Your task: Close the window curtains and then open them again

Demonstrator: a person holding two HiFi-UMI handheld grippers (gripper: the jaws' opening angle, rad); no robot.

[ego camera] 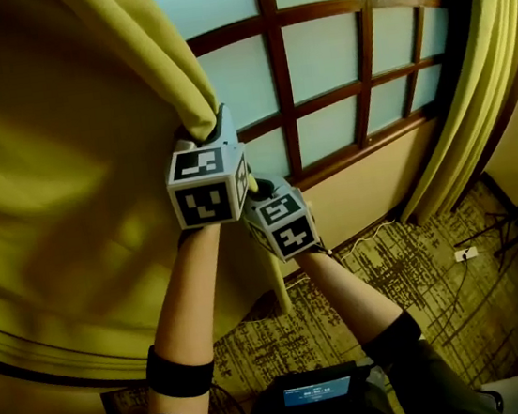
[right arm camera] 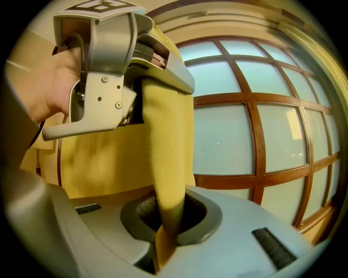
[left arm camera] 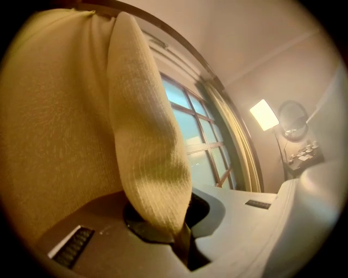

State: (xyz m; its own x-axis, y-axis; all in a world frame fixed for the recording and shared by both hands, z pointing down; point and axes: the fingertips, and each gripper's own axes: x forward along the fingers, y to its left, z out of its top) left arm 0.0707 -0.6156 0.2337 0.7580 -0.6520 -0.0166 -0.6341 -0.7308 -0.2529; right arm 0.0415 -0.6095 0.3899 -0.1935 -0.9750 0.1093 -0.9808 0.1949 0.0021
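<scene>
The left curtain (ego camera: 66, 179), a mustard-yellow ribbed cloth, hangs across the left part of the window (ego camera: 325, 60), and its free edge is bunched in front of the panes. Both claws hold that edge. The left claw (ego camera: 218, 126) is closed on a thick fold of it; in the left gripper view the cloth drops down between the two jaws and is pinched there. The right claw (ego camera: 259, 190) sits just below and to the right of the left one, almost touching it, and is closed on the same edge, which the right gripper view shows running down into its jaws from the left claw above.

The window has frosted panes in dark wooden bars. A second curtain (ego camera: 469, 79) hangs gathered at its right side, well apart from the claws. Below is a patterned carpet (ego camera: 409, 267) with cables and a white plug (ego camera: 466, 254). A bright panel lamp (left arm camera: 263, 115) stands to the right.
</scene>
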